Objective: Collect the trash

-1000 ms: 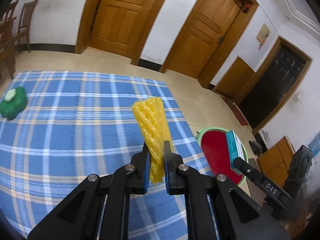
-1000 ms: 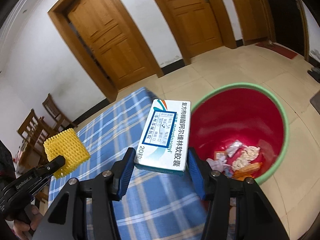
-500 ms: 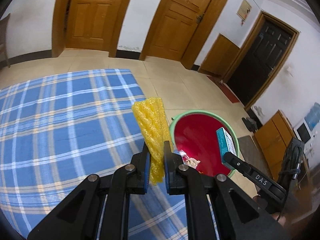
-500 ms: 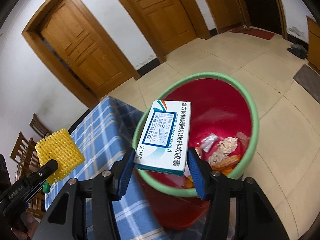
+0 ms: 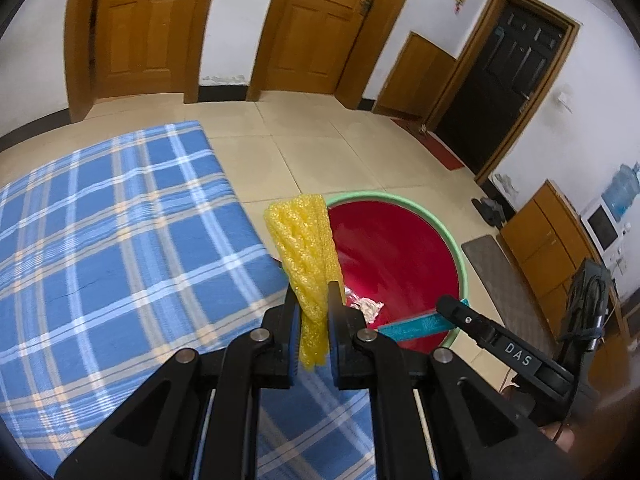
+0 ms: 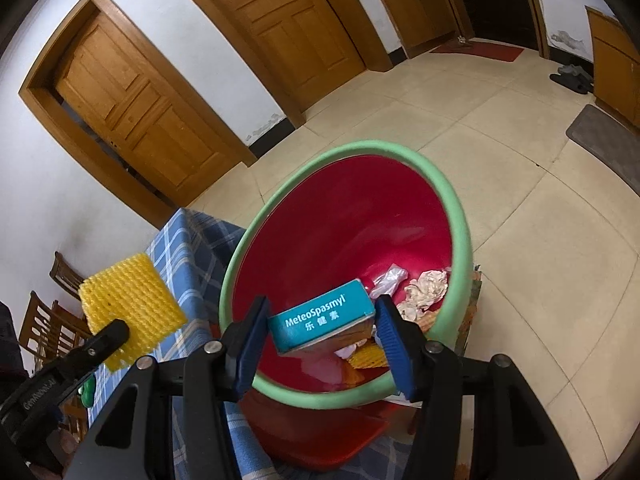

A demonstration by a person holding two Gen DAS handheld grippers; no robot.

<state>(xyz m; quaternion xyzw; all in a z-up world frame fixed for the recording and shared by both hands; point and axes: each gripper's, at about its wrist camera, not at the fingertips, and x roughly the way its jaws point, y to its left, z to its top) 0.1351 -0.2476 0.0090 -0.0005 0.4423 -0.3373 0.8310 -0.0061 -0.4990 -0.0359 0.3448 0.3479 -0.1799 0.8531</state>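
Observation:
My left gripper [image 5: 313, 308] is shut on a yellow foam net sleeve [image 5: 306, 254], held upright over the table's right edge beside the red bin with a green rim [image 5: 448, 236]. The sleeve also shows in the right wrist view [image 6: 130, 314]. My right gripper [image 6: 320, 330] stands wide over the bin [image 6: 458, 216]. A teal medicine box [image 6: 322, 318] sits tilted between its blue pads; I cannot tell whether the pads still grip it. The box also shows in the left wrist view [image 5: 416, 326]. Crumpled paper and wrappers [image 6: 426, 286] lie in the bin.
The table has a blue plaid cloth [image 5: 100, 240]; its right edge meets the bin. Beige tiled floor [image 5: 340, 152] lies beyond, with wooden doors [image 5: 320, 20], a grey mat [image 5: 504, 276] and wooden chairs [image 6: 52, 320] at the left.
Both grippers have moved right toward the bin. The box has tipped from upright to lying flat between the right pads, low over the bin's mouth.

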